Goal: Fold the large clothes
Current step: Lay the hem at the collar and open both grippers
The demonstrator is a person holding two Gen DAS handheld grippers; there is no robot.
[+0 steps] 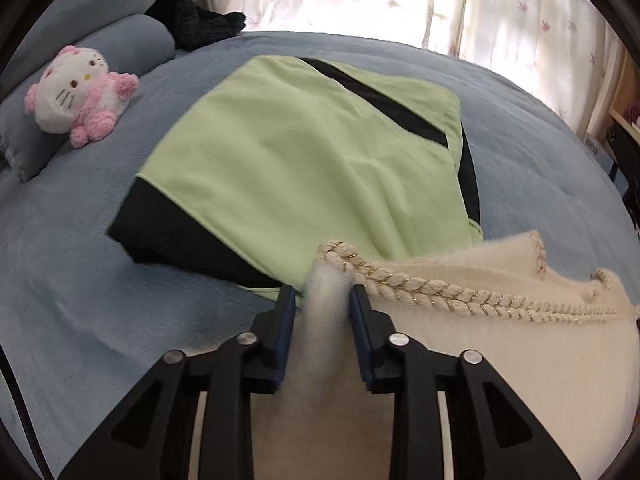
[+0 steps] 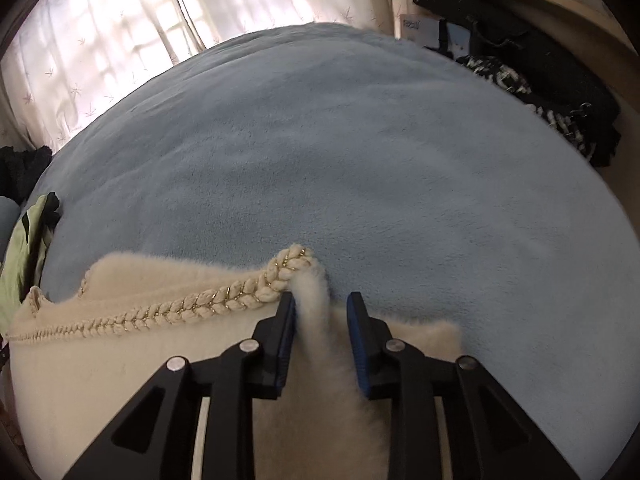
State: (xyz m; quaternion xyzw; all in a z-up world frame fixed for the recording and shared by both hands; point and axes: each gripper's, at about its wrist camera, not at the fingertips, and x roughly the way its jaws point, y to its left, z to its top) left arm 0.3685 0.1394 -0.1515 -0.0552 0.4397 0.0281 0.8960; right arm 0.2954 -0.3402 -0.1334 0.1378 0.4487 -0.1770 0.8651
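Note:
A fluffy cream garment (image 1: 480, 352) with braided gold-flecked trim (image 1: 440, 284) lies on the blue bed cover (image 1: 80, 280). One corner of it stands up as a soft ridge between the fingers of my left gripper (image 1: 323, 292). The jaws are apart and the pads do not press the ridge. In the right wrist view the garment (image 2: 120, 360) shows its other trimmed corner (image 2: 292, 260). That ridge rises between the fingers of my right gripper (image 2: 321, 300), open, with a gap on its right side.
A folded green and black garment (image 1: 304, 152) lies just beyond the cream one, its edge visible (image 2: 24, 248). A pink and white plush cat (image 1: 76, 96), pillows (image 1: 136, 40) and dark clothing (image 1: 192, 20) sit far left. Tweed clothing (image 2: 540, 100) lies off the bed's right edge.

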